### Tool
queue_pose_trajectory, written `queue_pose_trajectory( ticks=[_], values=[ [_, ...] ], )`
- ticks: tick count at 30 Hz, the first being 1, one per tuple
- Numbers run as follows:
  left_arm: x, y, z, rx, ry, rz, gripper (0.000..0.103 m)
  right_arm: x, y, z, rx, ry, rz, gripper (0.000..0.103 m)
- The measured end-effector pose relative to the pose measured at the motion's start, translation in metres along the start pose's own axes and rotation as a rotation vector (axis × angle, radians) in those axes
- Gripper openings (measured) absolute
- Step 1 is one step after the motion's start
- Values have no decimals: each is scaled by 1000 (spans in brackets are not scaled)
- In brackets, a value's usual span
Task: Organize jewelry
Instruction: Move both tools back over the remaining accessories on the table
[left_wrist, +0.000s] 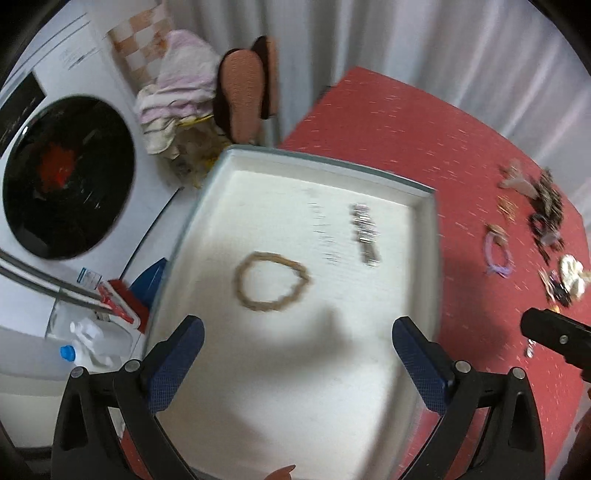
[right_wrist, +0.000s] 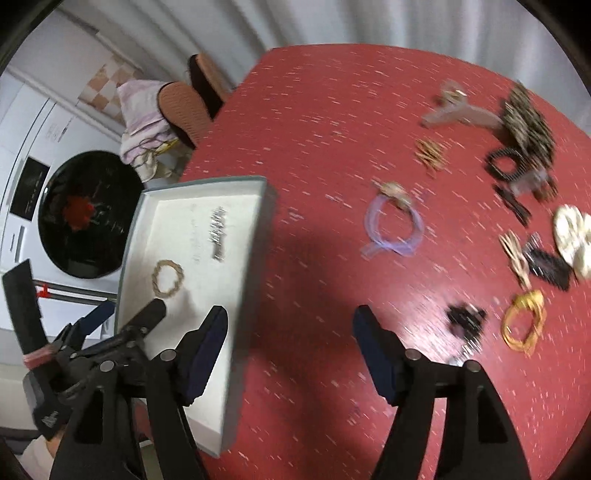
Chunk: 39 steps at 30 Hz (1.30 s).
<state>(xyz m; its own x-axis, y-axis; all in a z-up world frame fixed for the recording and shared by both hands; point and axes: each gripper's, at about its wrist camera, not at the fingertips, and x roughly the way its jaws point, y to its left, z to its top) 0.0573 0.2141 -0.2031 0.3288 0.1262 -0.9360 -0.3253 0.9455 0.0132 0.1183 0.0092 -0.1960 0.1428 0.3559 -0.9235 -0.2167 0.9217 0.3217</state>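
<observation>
Inside the white tray (left_wrist: 207, 206), the silver clip (left_wrist: 364, 236) lies lengthwise along the tray, both grippers' fingers spread apart, empty.

We see the tray (right_wrist: 255, 236) at the table (right_wrist: 314, 122) left edge, holding a beaded bracelet (left_wrist: 272, 281) with a metal clip (left_wrist: 364, 236) behind-right of it. Loop bracelet (right_wrist: 393, 230) lies right of the tray; the accessory pile (right_wrist: 524, 140) sits farther right. Washing machine (left_wrist: 66, 177) is left of the table.
</observation>
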Motion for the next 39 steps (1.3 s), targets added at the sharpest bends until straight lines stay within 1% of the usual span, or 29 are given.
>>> queue_pose_trajectory(
  ticks=[3, 8, 14, 15, 17, 19, 23, 27, 30, 34, 39],
  values=[
    [-13, -28, -3, 52, -5, -25, 102, -11, -25, -11, 50, -1, -15, 74],
    [-25, -67, -8, 103, -3, -56, 102, -28, -67, -29, 121, -7, -45, 80],
    [-25, -112, -14, 170, 21, -107, 102, -46, -116, -51, 197, -14, -77, 80],
    [-25, -120, -15, 181, 29, -117, 102, -48, -123, -54, 210, -16, -82, 82],
    [-24, -131, -18, 195, 34, -113, 102, -52, -136, -59, 233, -18, -91, 83],
    [-22, -142, -20, 209, 37, -93, 102, -55, -150, -63, 256, -19, -99, 85],
    [-15, -157, -20, 208, 59, -84, 102, -60, -172, -69, 293, -27, -114, 85],
    [-8, -165, -18, 202, 73, -82, 102, -63, -192, -75, 340, -26, -93, 86],
    [-4, -172, -15, 200, 78, -79, 102, -64, -203, -76, 340, -25, -112, 86],
    [6, -178, -8, 187, 84, -69, 102, -60, -210, -74, 334, -7, -129, 86],
    [22, -185, 7, 166, 80, -59, 102, -50, -211, -63, 316, -9, -147, 86]
  ],
)
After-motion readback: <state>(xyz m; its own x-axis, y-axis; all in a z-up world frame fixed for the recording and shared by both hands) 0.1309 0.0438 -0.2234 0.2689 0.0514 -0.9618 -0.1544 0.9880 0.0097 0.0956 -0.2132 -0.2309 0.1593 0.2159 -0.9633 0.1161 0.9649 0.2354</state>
